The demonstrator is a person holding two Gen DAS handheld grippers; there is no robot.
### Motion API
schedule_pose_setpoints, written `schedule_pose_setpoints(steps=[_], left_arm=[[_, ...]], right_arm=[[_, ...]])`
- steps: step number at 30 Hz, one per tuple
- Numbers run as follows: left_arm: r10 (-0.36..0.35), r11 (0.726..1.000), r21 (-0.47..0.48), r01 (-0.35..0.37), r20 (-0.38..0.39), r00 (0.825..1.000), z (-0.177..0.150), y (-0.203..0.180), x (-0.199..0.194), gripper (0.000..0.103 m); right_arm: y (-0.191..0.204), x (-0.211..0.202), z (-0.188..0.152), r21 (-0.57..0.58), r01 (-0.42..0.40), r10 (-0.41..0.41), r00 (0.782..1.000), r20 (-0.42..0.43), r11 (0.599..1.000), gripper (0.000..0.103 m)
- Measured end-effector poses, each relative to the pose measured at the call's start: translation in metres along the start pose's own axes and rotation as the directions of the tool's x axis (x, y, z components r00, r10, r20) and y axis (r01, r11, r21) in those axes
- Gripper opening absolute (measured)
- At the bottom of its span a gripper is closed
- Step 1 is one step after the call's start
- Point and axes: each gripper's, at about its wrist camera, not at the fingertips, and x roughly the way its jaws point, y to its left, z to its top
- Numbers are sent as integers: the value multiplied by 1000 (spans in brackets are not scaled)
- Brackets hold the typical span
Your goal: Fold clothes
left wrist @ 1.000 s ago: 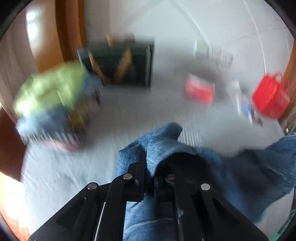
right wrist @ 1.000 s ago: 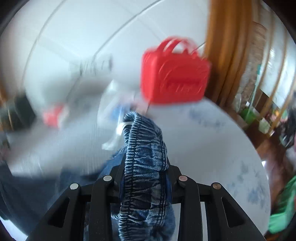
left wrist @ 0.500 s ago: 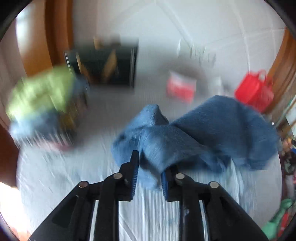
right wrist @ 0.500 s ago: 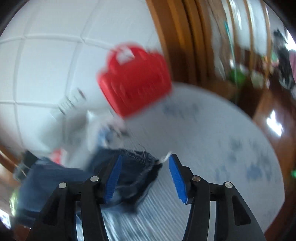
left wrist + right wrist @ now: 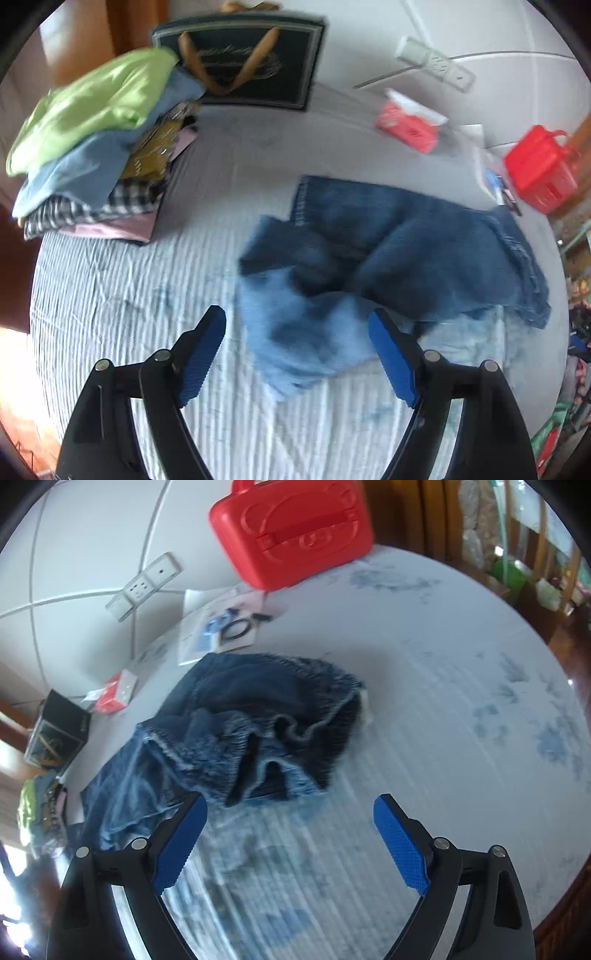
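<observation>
Loosely crumpled, the jeans (image 5: 399, 254) are spread on the striped bedsheet (image 5: 122, 295) — no finger touches them. Just short of the jeans, the left gripper (image 5: 297, 354) and right gripper (image 5: 290, 843) are held wide apart, empty. Beyond the jeans a red case (image 5: 295, 531) is seen.

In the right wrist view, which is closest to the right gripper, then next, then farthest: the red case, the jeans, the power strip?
Measured from the right gripper:
1. Jeans, crumpled on the bed just ahead of the fingertips, slightly left.
2. Red case, beyond the jeans, at the head of the bed.
3. Power strip, far left against the white headboard; its gap from the case is hard to call.
</observation>
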Motion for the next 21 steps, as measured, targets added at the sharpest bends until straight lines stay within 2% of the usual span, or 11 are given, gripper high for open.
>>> schedule_pose_setpoints(steps=[2, 3, 5, 12, 14, 17, 18, 19, 20, 21], left_arm=[[24, 999, -29, -24, -21, 999, 1, 13, 12, 79], [41, 998, -54, -43, -26, 999, 4, 22, 19, 79], [46, 995, -82, -47, -17, 999, 7, 30, 29, 76], [44, 991, -127, -43, 9, 999, 20, 33, 63, 74], [63, 990, -125, -64, -8, 998, 20, 31, 75, 74], [39, 990, -132, -46, -61, 997, 15, 29, 93, 74], [21, 992, -121, -30, -82, 996, 13, 26, 100, 69], [14, 994, -107, -25, -100, 995, 11, 23, 105, 55], [37, 996, -77, -45, -94, 995, 10, 18, 105, 51], [33, 996, -74, -41, -100, 994, 11, 14, 104, 30]], right_arm=[[14, 7, 1, -21, -10, 10, 1000, -19, 1000, 91], [20, 11, 2, -28, -18, 17, 999, -30, 999, 81], [31, 21, 3, -36, -27, 25, 998, -56, 999, 74], [59, 63, 6, -52, -19, 12, 991, -132, 998, 74], [67, 74, 9, -59, -16, 8, 990, -140, 998, 74], [77, 95, 18, -70, -12, 3, 991, -137, 997, 74], [78, 103, 21, -72, -5, -5, 991, -136, 997, 74], [78, 113, 23, -70, 11, -21, 988, -151, 997, 74], [78, 122, 25, -68, 27, -38, 986, -165, 997, 74], [79, 132, 26, -70, 38, -51, 981, -187, 997, 66]])
